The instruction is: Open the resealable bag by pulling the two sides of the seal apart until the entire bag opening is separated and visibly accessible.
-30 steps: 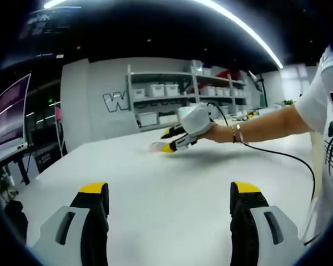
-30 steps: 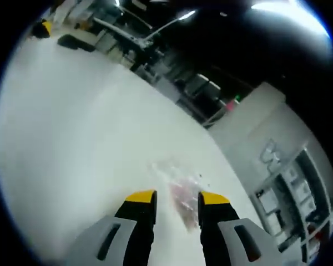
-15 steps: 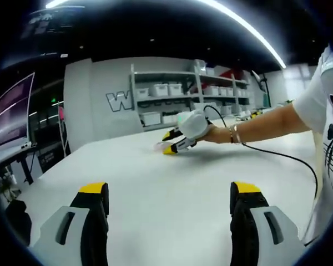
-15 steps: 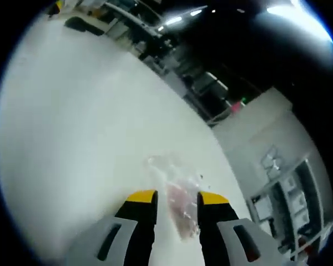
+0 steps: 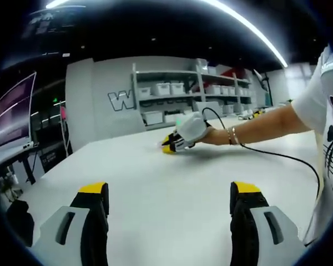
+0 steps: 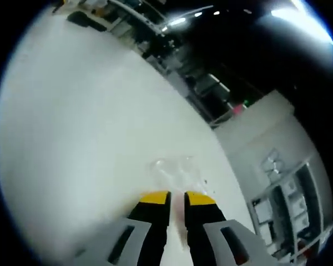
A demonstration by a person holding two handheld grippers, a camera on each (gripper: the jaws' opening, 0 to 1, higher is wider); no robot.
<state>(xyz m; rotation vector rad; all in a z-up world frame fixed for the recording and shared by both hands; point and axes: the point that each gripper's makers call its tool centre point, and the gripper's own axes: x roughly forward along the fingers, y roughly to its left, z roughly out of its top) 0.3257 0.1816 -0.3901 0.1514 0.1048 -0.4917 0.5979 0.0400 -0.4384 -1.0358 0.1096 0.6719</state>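
Note:
A clear resealable bag with something pinkish inside lies flat on the white table. My right gripper has its yellow-tipped jaws drawn close together over the bag's near end, and the plastic sits pinched between them. In the left gripper view, that right gripper is small and far across the table, held by a person's hand, and it hides the bag there. My left gripper hovers low over the near part of the table, jaws wide open with nothing between them.
A person's bare arm reaches in from the right, and a black cable trails over the table. Shelves with white bins line the back wall. A monitor stands at the left.
The right gripper's jaws have narrowed from a clear gap to almost touching, closing on the bag. It has also slid a little further over the table. The left gripper stays open and still.

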